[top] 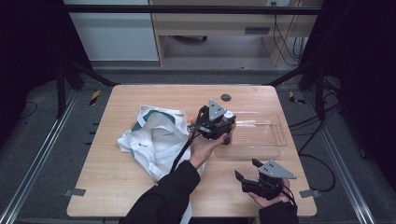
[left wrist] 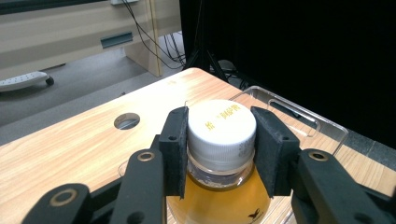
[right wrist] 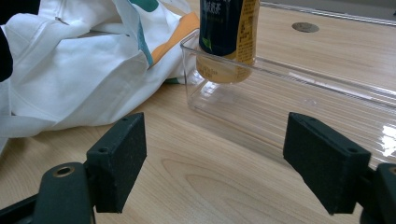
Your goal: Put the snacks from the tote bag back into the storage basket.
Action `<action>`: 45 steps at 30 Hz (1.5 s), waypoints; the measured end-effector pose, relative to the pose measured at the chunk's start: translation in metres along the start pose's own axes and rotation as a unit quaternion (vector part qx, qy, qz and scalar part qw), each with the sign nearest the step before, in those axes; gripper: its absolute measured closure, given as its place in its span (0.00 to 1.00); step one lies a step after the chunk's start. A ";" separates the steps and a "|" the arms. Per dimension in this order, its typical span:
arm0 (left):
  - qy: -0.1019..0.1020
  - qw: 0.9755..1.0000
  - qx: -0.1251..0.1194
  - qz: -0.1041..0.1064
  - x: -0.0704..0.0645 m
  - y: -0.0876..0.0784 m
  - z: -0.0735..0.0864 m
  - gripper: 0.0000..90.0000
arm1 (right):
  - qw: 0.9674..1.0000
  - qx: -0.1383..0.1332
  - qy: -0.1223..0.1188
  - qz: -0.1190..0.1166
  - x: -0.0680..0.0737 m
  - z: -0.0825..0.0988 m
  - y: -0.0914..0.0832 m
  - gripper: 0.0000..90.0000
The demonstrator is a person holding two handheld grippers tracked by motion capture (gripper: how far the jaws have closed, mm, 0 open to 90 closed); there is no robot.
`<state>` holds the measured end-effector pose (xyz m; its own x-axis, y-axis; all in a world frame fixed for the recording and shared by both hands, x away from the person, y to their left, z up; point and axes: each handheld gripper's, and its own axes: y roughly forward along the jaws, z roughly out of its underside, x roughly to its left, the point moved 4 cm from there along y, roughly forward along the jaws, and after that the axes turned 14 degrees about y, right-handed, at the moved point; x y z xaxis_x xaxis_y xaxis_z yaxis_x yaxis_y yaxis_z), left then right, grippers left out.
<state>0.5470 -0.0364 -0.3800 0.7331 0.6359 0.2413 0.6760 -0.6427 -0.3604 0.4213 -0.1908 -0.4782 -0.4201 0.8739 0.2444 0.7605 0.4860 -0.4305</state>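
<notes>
Left gripper view: bottle [left wrist: 221, 140] cap between left tool [left wrist: 219, 149] pads.

The table [top: 140, 186] is pale wood with a fine grain. On it lies a white cloth bag [top: 156, 140] with teal and orange patches. The tray [right wrist: 327, 107] is clear plastic. The bottle [left wrist: 219, 186] holds amber liquid under a white cap [left wrist: 221, 126] printed with gold characters, and its label [right wrist: 229, 23] is dark navy and yellow. Both grippers' pads [right wrist: 119, 161] are black.
</notes>
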 end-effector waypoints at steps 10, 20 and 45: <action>0.000 1.000 0.005 0.005 -0.005 0.006 0.013 0.65 | 1.000 0.002 0.002 0.000 0.001 0.000 0.000 0.24; -0.005 1.000 0.020 0.005 -0.007 0.009 0.023 0.65 | 1.000 0.003 0.000 0.000 0.001 0.001 0.001 0.24; 0.014 1.000 0.000 0.010 -0.010 -0.002 0.027 0.58 | 1.000 0.003 -0.002 0.004 0.000 0.001 0.001 0.24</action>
<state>0.5364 -0.0299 -0.4058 0.7485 0.6105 0.2589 0.6609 -0.6551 -0.3660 0.4216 -0.1906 -0.4792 -0.4170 0.8773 0.2375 0.7603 0.4799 -0.4378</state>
